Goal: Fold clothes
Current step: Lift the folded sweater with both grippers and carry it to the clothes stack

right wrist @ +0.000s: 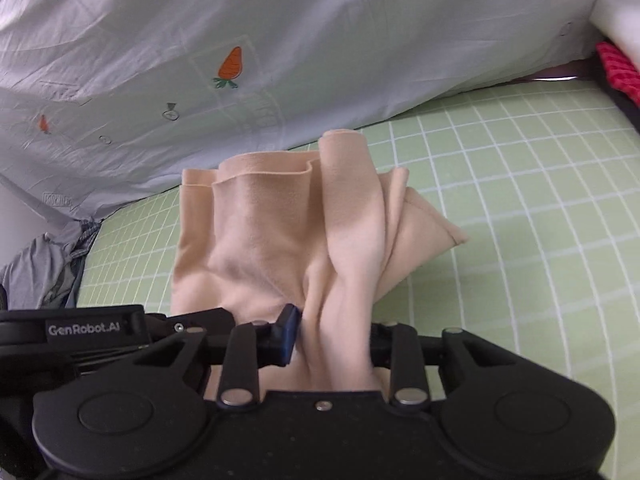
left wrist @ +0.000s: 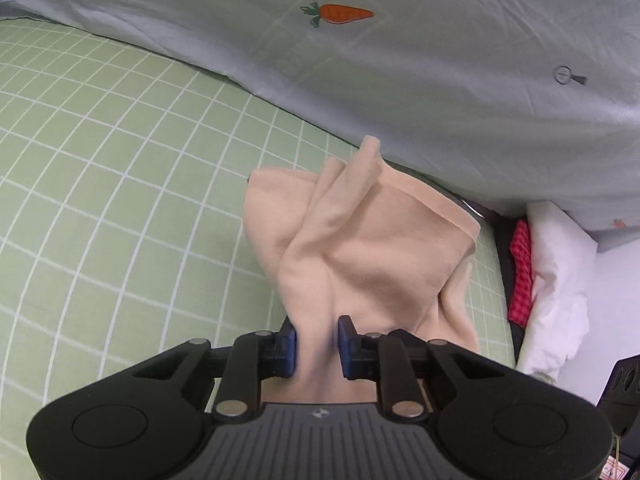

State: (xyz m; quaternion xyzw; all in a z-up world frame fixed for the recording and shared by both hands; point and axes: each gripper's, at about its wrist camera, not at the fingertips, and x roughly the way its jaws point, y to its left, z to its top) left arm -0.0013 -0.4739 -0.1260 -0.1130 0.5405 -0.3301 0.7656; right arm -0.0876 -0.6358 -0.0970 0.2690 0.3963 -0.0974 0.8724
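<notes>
The soft peach cloth garment hangs bunched over the green checked bed sheet. The left gripper and right gripper each pinch its near edge.

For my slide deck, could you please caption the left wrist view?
Left gripper pinches a bunched peach fabric garment above a green grid-patterned bedsheet.

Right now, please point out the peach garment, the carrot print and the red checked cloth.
peach garment [left wrist: 372, 248], left wrist view, middle fold.
carrot print [left wrist: 346, 13], left wrist view, orange body.
red checked cloth [left wrist: 521, 276], left wrist view, middle.
</notes>
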